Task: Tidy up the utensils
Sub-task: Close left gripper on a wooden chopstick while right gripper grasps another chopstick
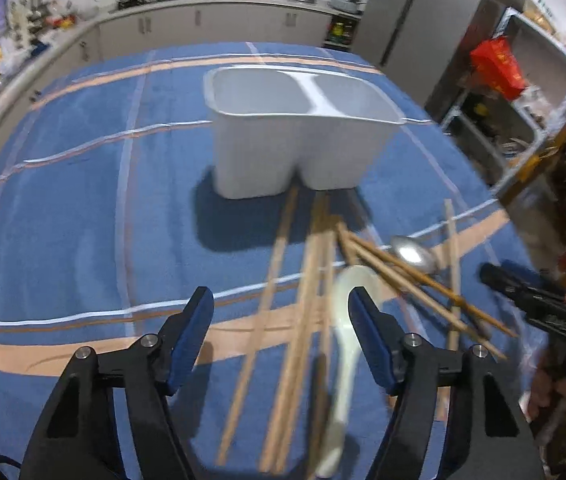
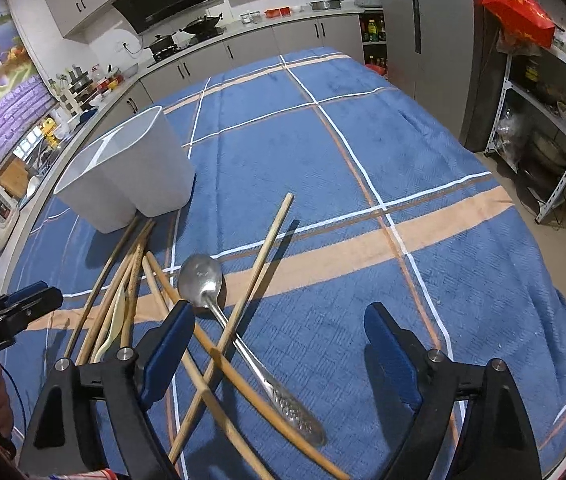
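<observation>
Left wrist view: left gripper (image 1: 281,300) fingers spread, grasping nothing, above chopsticks (image 1: 283,280) and a white spoon (image 1: 343,344) at lower center. White holder (image 1: 299,136) sits upper center on the blue cloth (image 1: 83,200).

Right wrist view: right gripper (image 2: 279,316) released, empty. Metal spoon (image 2: 203,276) lies across chopsticks at lower center; holder at left.

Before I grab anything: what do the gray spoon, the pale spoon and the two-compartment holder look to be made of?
Gray spoon: metal, likely stainless; dull gloss, embossed handle.
Pale spoon: glossy off-white, ceramic or melamine; blur leaves it open.
Holder: matte white, thin smooth walls, probably plastic.
</observation>
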Demonstrator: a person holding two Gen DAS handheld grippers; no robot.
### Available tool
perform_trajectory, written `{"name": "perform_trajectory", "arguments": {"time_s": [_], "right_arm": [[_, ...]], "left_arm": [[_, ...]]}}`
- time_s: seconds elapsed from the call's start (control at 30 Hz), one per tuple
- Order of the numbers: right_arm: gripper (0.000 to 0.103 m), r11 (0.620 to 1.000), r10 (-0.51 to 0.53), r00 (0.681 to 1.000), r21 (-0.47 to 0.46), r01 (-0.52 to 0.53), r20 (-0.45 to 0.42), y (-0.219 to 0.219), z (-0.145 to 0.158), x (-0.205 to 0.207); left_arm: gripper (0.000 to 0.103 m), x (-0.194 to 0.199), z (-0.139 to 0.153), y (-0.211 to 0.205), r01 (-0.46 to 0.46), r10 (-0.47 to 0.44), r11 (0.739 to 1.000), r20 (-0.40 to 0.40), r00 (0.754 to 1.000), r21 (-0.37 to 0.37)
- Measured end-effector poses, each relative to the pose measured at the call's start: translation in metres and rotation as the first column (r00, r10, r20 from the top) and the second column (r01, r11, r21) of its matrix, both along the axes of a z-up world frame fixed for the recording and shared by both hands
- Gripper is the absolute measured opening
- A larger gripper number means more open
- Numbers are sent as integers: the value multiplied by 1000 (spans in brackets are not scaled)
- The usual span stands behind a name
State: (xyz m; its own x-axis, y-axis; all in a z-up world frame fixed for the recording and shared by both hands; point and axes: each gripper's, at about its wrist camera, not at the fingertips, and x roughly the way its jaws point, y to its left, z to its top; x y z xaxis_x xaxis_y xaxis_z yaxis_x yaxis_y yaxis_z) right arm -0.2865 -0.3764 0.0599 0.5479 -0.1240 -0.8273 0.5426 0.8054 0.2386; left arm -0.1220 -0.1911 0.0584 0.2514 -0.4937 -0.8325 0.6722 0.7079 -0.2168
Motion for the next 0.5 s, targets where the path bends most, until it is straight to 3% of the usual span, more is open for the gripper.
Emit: {"name": "perform_trajectory", "arguments": {"time_s": [0.23, 0.5], "right_arm": [[87, 1000, 0, 1000, 21, 0, -2, -7, -2, 14], [85, 1000, 6, 1000, 22, -6, -7, -4, -5, 19]], "left_arm": [[65, -18, -11, -28, 126, -126, 992, -21, 992, 7], [63, 12, -18, -12, 46, -46, 999, -41, 998, 3]]}}
